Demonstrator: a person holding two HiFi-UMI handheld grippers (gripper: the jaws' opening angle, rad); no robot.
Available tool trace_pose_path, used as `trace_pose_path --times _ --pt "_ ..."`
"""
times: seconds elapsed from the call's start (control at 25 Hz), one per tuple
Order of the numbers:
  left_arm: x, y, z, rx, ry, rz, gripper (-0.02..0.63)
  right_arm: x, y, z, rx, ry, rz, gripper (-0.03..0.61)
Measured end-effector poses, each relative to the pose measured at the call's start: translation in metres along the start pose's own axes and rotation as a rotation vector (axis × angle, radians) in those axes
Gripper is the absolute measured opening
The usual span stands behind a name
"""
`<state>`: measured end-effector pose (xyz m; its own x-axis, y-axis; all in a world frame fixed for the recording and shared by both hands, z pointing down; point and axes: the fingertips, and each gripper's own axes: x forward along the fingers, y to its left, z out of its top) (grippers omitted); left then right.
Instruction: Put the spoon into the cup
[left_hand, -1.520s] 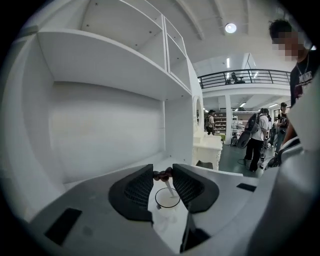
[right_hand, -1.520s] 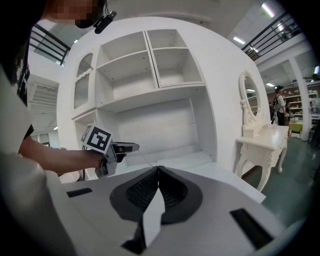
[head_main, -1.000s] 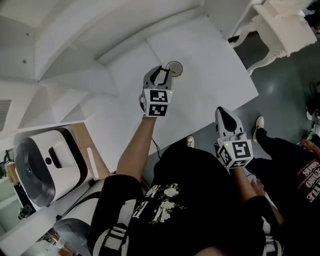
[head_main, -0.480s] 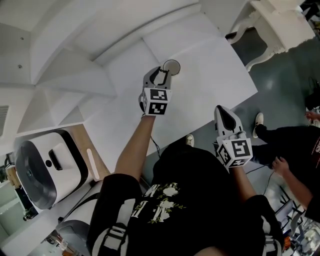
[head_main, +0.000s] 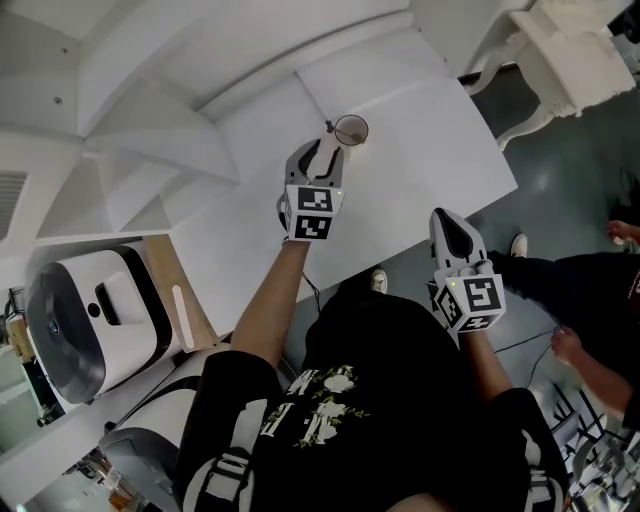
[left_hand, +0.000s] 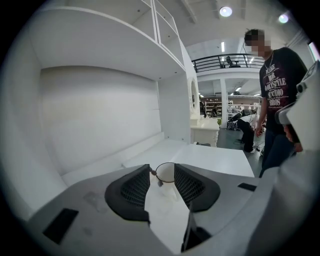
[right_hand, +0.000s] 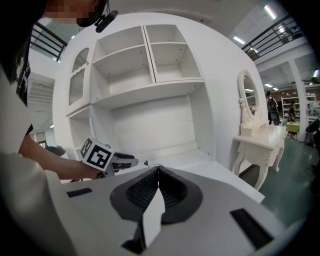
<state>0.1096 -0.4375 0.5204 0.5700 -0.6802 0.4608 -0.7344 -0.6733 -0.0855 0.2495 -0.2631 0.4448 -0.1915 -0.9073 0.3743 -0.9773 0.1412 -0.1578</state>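
A clear glass cup (head_main: 351, 129) stands on the white table (head_main: 430, 110). The spoon (head_main: 331, 127) leans in it, its dark handle tip sticking out over the rim toward my left gripper (head_main: 322, 152). In the left gripper view the cup (left_hand: 166, 175) and the spoon handle (left_hand: 152, 173) show just beyond the tips of my left gripper (left_hand: 162, 170). Its jaws are opening and the pads press on nothing. My right gripper (head_main: 447, 226) hangs off the table's near edge with its jaws together and empty (right_hand: 158, 172).
White shelving (head_main: 180, 60) walls the table's far side. A white round appliance (head_main: 80, 320) sits low at the left. A white dressing table (head_main: 570, 50) stands at the right, and another person (left_hand: 280, 90) stands on the floor close by.
My left gripper has drawn back a little from the cup and its jaws have widened, leaving the spoon standing in the cup. The right gripper has kept still.
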Motion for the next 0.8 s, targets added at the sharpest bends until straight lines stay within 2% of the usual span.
trace_pose_path --times 0.16,0.28,0.48,0.64,0.8 --pt "-0.05 0.003 -0.007 -0.018 -0.04 0.076 0.141 -0.009 0.001 0.005 -0.012 -0.022 0.013 0.061" --pt "-0.093 0.001 -0.009 -0.04 -0.091 0.153 0.117 -0.018 0.006 0.004 -0.018 -0.032 0.034 0.061" --pt "-0.163 -0.011 -0.021 -0.083 -0.135 0.257 0.045 -0.025 0.023 -0.011 -0.013 -0.016 0.086 0.061" --pt "-0.203 -0.019 -0.039 -0.103 -0.121 0.298 0.017 -0.027 0.043 -0.016 -0.008 -0.023 0.125 0.061" --pt "-0.221 -0.025 -0.051 -0.144 -0.116 0.294 0.011 -0.034 0.059 -0.018 0.0 -0.025 0.148 0.061"
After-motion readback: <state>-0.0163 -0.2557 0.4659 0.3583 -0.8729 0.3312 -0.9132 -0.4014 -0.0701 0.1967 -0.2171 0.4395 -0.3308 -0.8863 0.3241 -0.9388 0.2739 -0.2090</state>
